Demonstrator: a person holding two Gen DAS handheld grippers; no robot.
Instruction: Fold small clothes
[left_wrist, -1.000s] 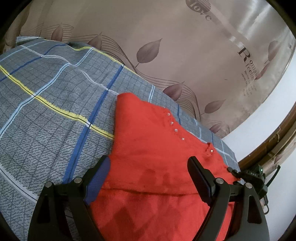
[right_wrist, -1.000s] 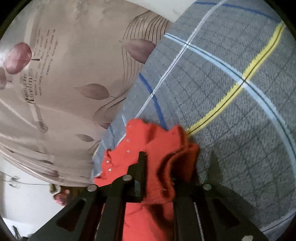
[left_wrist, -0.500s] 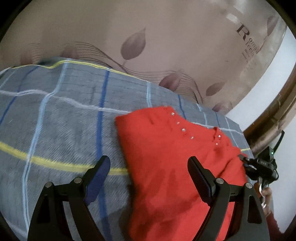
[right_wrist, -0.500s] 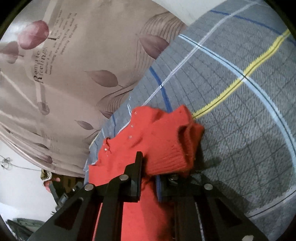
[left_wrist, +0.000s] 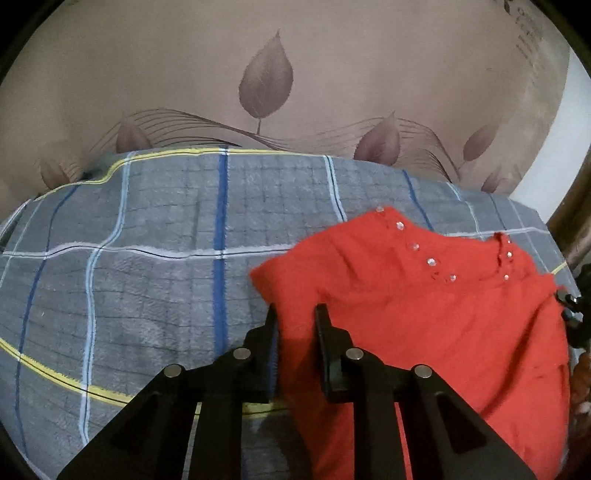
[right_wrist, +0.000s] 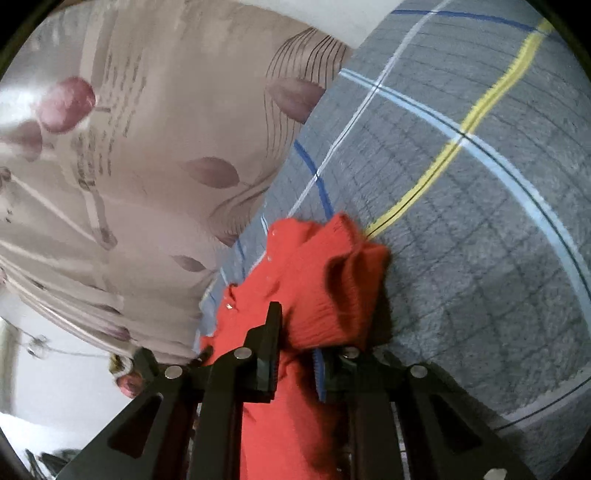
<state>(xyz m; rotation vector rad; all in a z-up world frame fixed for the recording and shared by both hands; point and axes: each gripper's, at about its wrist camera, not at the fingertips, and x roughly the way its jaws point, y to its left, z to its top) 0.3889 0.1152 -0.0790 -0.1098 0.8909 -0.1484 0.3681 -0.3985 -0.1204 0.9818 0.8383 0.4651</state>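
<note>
A small red knit sweater (left_wrist: 424, 325) with a row of shiny studs near its collar lies on a grey plaid blanket (left_wrist: 147, 280). My left gripper (left_wrist: 295, 325) is shut on the sweater's left edge, with red fabric pinched between the jaws. In the right wrist view the same sweater (right_wrist: 306, 288) is bunched up, and my right gripper (right_wrist: 295, 354) is shut on a ribbed fold of it. The other gripper's black body (left_wrist: 576, 314) shows at the sweater's far right edge in the left wrist view.
A beige curtain with a leaf print (left_wrist: 266, 81) hangs right behind the blanket, and it fills the left of the right wrist view (right_wrist: 147, 166). The blanket (right_wrist: 480, 240) stretches to the right of the sweater. A brown wooden frame (left_wrist: 576, 206) stands at the right.
My left gripper was open above the sweater; it has moved to the sweater's left edge and closed on it. My right gripper keeps its hold on the bunched fold.
</note>
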